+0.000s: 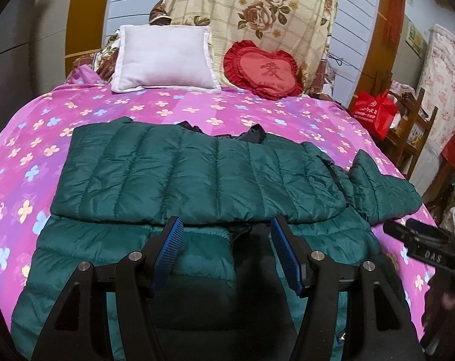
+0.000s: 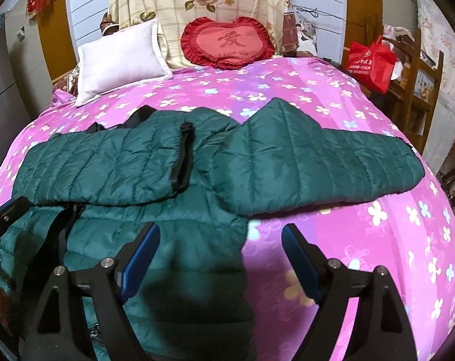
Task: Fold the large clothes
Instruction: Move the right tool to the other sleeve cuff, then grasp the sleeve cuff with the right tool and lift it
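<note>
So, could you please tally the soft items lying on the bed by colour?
Green: 1, the puffer jacket
White: 1, the pillow
Red: 1, the heart cushion
Total: 3

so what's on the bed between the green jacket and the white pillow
Nothing: in both wrist views only bare pink flowered bedspread lies between the green jacket and the white pillow. The red heart cushion sits beside the pillow.
</note>
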